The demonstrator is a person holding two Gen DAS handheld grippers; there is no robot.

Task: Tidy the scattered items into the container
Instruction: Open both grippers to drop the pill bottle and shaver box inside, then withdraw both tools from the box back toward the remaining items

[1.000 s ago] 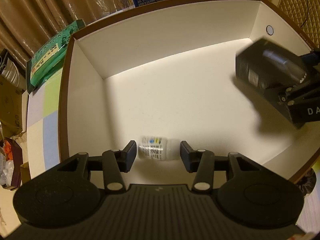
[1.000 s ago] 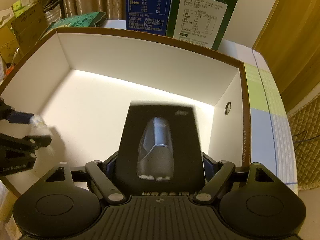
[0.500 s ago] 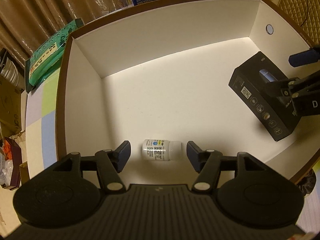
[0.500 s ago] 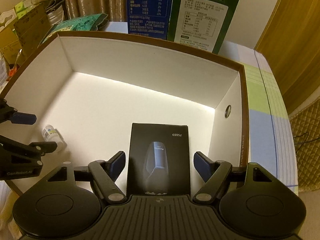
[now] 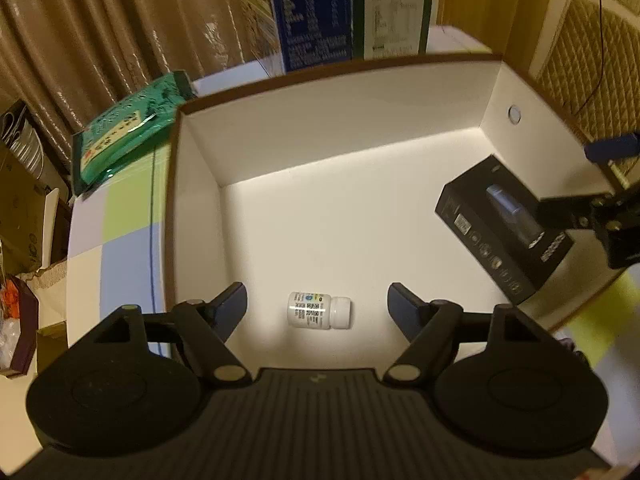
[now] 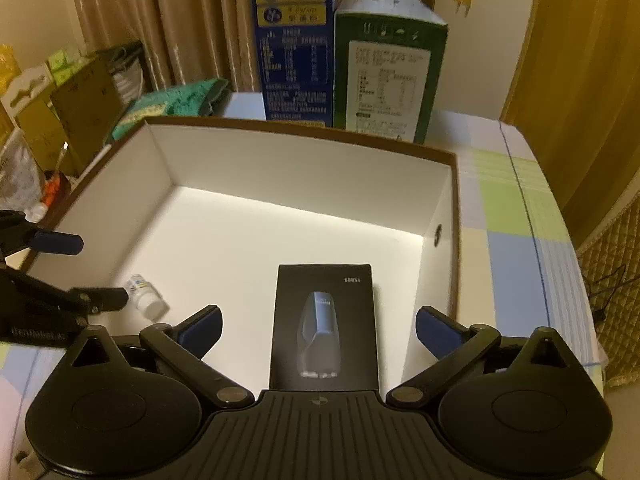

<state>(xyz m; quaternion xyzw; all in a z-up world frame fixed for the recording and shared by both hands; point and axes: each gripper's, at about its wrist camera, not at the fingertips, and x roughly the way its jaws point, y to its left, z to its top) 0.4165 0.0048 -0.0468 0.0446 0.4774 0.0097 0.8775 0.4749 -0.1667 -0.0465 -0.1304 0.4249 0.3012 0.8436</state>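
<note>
A small white pill bottle (image 5: pixel 319 310) lies on its side on the floor of the white box (image 5: pixel 320 120) with a brown rim. My left gripper (image 5: pixel 318 306) hangs above it, jaws opening, pads well clear of the bottle. A flat black product box (image 6: pixel 325 328) lies face up on the box floor at the right. Over it my right gripper (image 6: pixel 318 330) has its jaws opening wide, touching nothing. In the right wrist view the bottle (image 6: pixel 145 298) lies beside the left gripper's fingers (image 6: pixel 100 298). The black box (image 5: pixel 504 224) also shows in the left wrist view.
A blue carton (image 6: pixel 294 40) and a green carton (image 6: pixel 390 68) stand behind the white box. A green packet (image 5: pixel 124 140) lies at its far left corner on the checked tablecloth (image 6: pixel 516 216). Cardboard boxes and clutter (image 6: pixel 60 112) stand to the left, curtains behind.
Both grippers let go: the bottle and the black box, held a second ago, now lie on the box floor. Both jaws spread wider and both grippers rose and drew back.
</note>
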